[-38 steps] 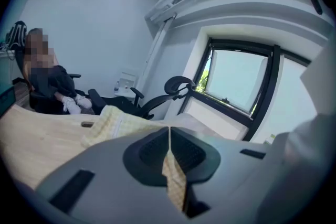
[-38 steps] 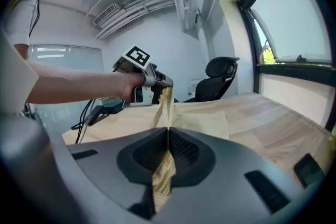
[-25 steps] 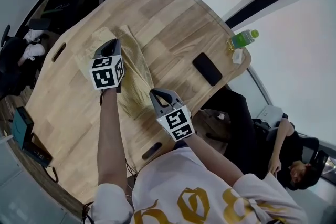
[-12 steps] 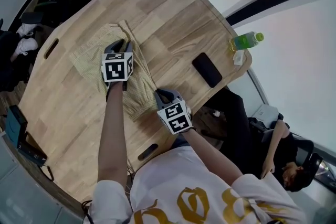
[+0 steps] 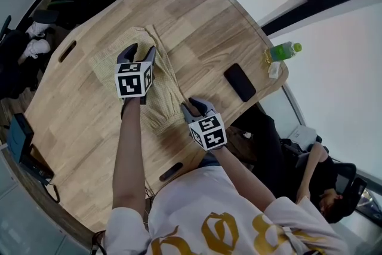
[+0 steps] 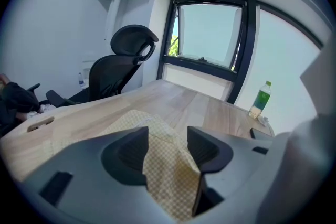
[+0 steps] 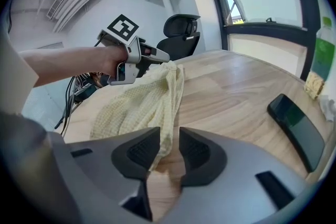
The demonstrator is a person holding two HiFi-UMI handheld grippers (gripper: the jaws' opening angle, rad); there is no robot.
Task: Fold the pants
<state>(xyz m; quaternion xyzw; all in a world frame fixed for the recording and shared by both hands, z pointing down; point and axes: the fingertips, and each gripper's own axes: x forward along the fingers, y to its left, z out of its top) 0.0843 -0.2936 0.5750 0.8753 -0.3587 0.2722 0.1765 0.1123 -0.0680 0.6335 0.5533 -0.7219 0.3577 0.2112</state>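
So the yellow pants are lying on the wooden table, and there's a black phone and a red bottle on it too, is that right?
Not quite: the bottle is green, not red, as the head view shows. The yellow pants do lie on the wooden table, with the black phone on it too.

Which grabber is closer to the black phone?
Right. The right gripper is near the phone; the left gripper is farther, across the pants. Their jaws have just been opening, pants between them.
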